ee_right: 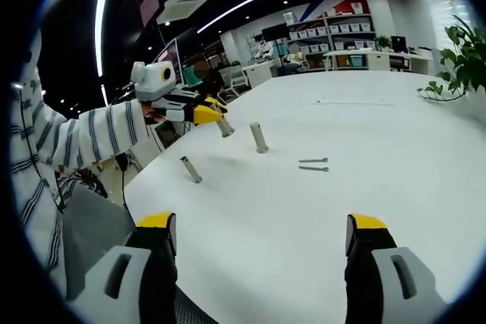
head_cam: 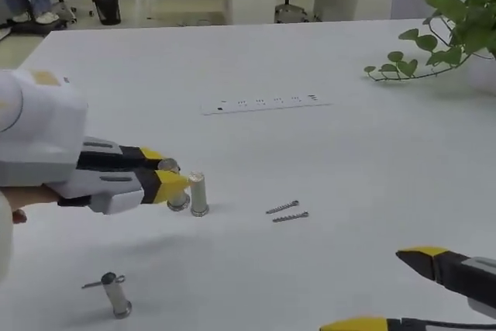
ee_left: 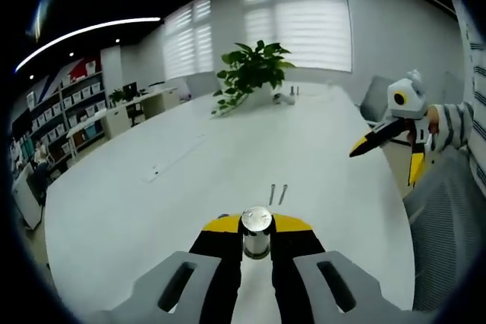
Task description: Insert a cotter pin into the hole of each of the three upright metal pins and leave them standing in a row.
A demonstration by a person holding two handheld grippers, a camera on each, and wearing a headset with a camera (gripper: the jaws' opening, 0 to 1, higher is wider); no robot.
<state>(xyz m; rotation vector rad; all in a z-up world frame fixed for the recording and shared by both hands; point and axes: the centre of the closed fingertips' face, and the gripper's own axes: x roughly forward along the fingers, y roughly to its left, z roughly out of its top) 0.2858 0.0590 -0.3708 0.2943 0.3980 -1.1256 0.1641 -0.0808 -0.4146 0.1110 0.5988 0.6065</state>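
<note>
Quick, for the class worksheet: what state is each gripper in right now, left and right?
Left gripper: shut on an upright metal pin.
Right gripper: open, holding nothing.

Bright even light, warped fisheye edges

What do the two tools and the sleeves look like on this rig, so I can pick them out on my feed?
The two match. The left tool and the right tool each have tapering black jaws with yellow tips, set on pale grey moulded bodies with slotted cut-outs. The person wears a long sleeve striped in white and dark grey, on both arms.
</note>
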